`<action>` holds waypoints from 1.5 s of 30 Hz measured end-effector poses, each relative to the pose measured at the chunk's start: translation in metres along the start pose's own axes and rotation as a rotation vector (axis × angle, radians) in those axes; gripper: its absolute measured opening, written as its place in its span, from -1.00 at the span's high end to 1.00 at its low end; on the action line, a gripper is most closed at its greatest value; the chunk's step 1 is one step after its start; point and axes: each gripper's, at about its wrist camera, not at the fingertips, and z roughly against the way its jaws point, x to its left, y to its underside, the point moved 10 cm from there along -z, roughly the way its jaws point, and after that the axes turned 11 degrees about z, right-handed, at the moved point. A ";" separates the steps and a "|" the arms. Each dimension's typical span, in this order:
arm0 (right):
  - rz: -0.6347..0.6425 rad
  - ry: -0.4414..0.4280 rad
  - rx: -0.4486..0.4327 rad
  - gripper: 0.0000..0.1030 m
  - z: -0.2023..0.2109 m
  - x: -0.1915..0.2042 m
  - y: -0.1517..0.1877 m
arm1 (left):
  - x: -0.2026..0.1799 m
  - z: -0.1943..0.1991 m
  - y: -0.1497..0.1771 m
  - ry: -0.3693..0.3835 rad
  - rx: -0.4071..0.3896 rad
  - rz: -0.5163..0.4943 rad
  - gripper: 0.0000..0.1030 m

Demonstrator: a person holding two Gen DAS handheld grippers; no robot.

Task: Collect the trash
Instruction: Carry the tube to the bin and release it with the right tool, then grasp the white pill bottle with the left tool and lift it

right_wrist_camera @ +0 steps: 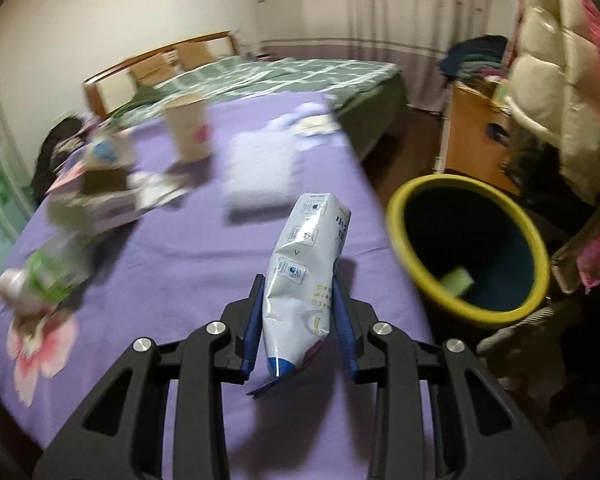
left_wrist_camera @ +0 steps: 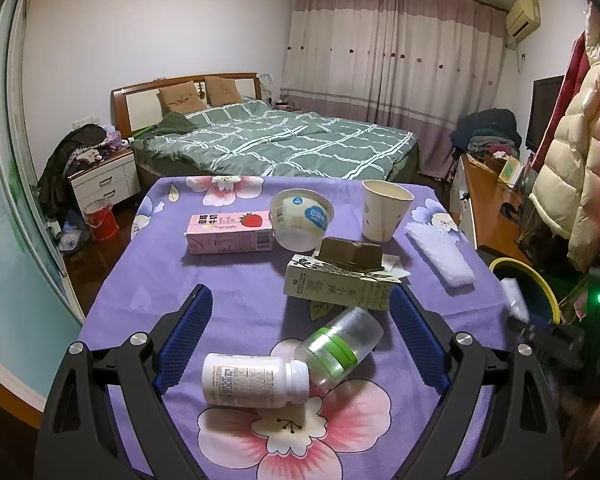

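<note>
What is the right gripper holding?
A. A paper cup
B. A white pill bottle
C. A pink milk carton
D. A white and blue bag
D: in the right wrist view the right gripper is shut on the bag, with both fingers pressed against its sides, above the table and beside the bin.

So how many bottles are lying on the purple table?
2. A white pill bottle lies on its side nearest the left claw, and a clear bottle with a green band lies tipped against its cap. None seems hidden behind the cartons.
</note>
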 end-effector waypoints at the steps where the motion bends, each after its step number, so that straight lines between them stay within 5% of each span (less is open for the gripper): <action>1: -0.025 0.023 0.000 0.39 -0.004 -0.017 -0.003 | -0.002 -0.002 0.000 -0.001 0.002 -0.004 -0.73; 16: -0.237 0.188 0.067 0.36 -0.063 -0.162 -0.006 | -0.015 -0.023 0.004 -0.011 0.038 -0.030 -0.73; 21: -0.296 0.209 0.099 0.20 -0.082 -0.187 -0.005 | -0.017 -0.028 0.004 -0.013 0.043 -0.029 -0.73; 31: -0.328 0.206 0.043 -0.05 -0.063 -0.169 -0.024 | -0.016 -0.036 0.010 -0.013 0.059 -0.030 -0.73; 45: -0.270 0.244 -0.041 -0.07 -0.049 -0.120 -0.043 | 0.016 -0.044 0.051 -0.030 0.154 -0.027 -0.74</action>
